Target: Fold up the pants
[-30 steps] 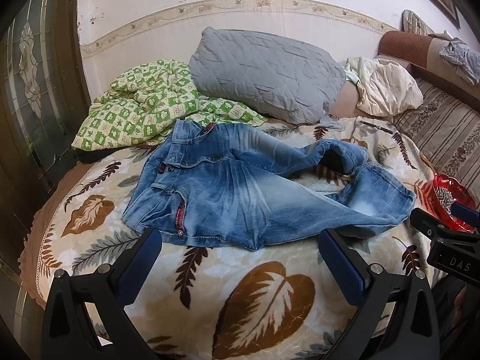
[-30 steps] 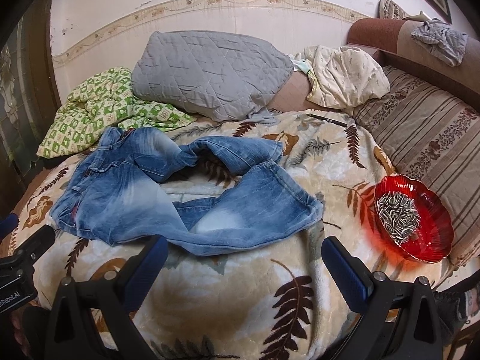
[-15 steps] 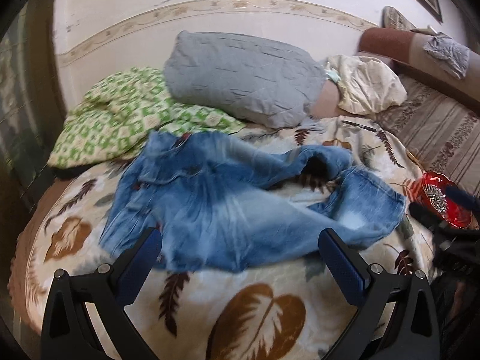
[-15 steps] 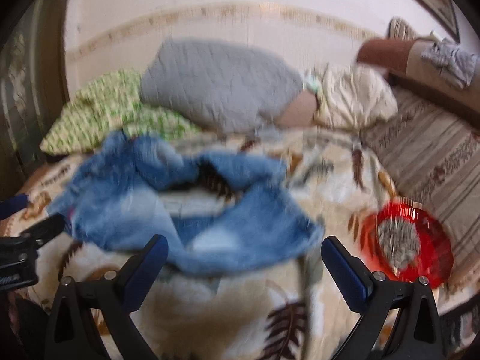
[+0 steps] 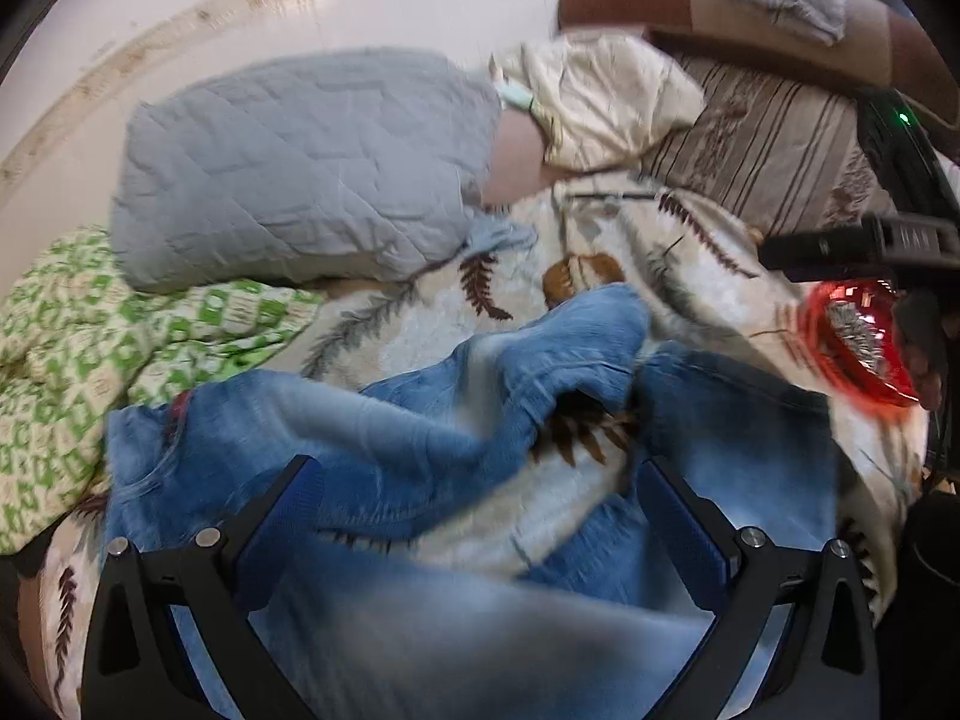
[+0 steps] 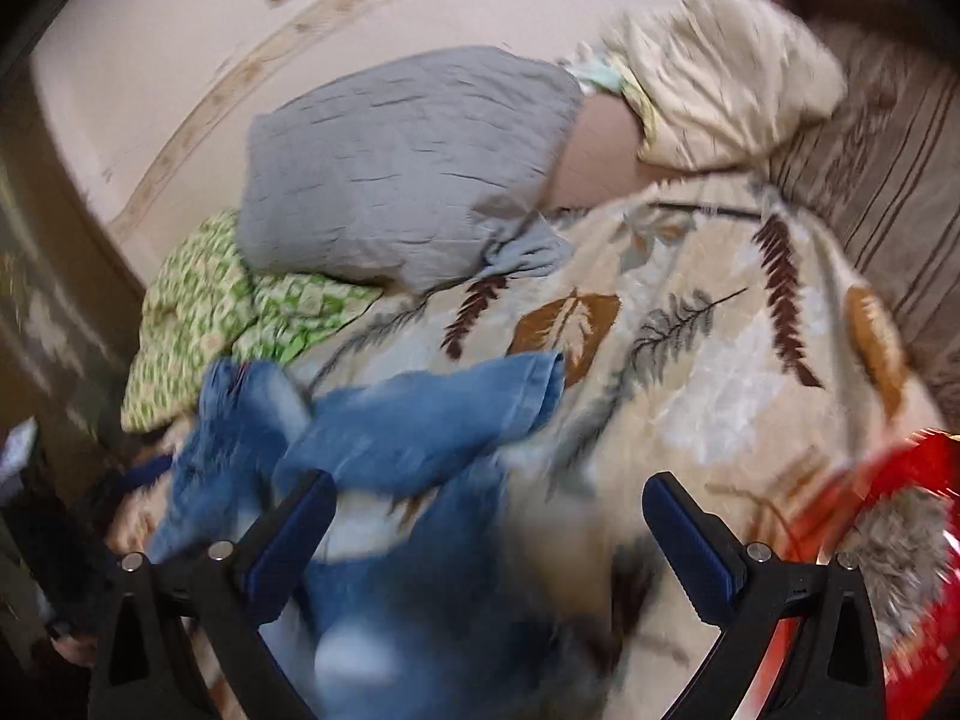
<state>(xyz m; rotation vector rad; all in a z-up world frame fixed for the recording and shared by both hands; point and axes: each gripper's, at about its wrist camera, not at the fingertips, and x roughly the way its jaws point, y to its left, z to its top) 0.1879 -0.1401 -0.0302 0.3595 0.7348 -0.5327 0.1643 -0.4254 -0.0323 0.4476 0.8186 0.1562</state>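
Faded blue jeans point(image 5: 420, 438) lie rumpled on a leaf-patterned bedspread point(image 5: 600, 228), waistband to the left, legs bent apart toward the right. My left gripper point(image 5: 480, 516) hovers open low over the jeans, its blue-padded fingers point(image 5: 282, 516) spread wide with nothing between them. In the right wrist view the jeans point(image 6: 420, 426) fill the lower left, blurred, with one leg hem pointing up-right. My right gripper point(image 6: 489, 540) is open too, close above the lower leg. The right gripper's black body point(image 5: 864, 246) shows at the left view's right edge.
A grey quilted pillow point(image 5: 300, 168) and a green checked blanket point(image 5: 90, 330) lie behind the jeans. A cream cushion point(image 5: 600, 96) and striped bedding point(image 5: 768, 156) sit at the back right. A red glass dish of seeds point(image 6: 900, 540) rests near the bed's right edge.
Both grippers have moved forward and down toward the jeans, which now look much larger. The views are tilted and blurred from motion. Both stay open.
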